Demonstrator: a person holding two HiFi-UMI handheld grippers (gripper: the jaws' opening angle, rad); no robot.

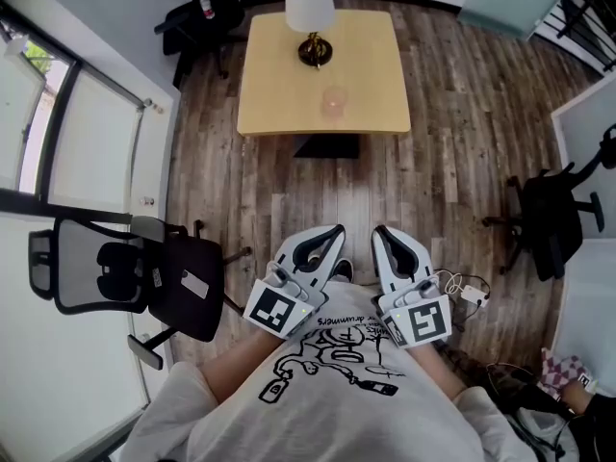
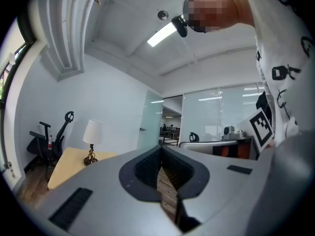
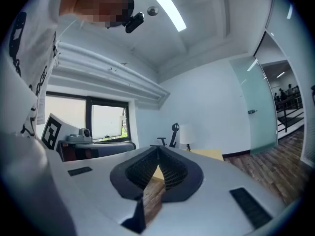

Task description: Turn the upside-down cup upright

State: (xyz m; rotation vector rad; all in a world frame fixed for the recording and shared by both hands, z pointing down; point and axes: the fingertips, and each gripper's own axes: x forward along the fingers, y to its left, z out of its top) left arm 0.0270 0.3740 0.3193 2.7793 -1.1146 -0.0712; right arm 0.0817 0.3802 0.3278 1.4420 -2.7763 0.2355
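Hovering well short of table (image 1: 274,85): left gripper (image 1: 332,231), right gripper (image 1: 380,231), jaws of both closed, nothing between. Cup (image 1: 333,102) on table, beside lamp (image 1: 310,8), toward table's gripper-side edge.

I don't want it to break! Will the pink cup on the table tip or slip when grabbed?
The cup looks small and see-through, so probably light and easily nudged over. Its smooth-looking sides might slip. Glass or plastic, I cannot tell.
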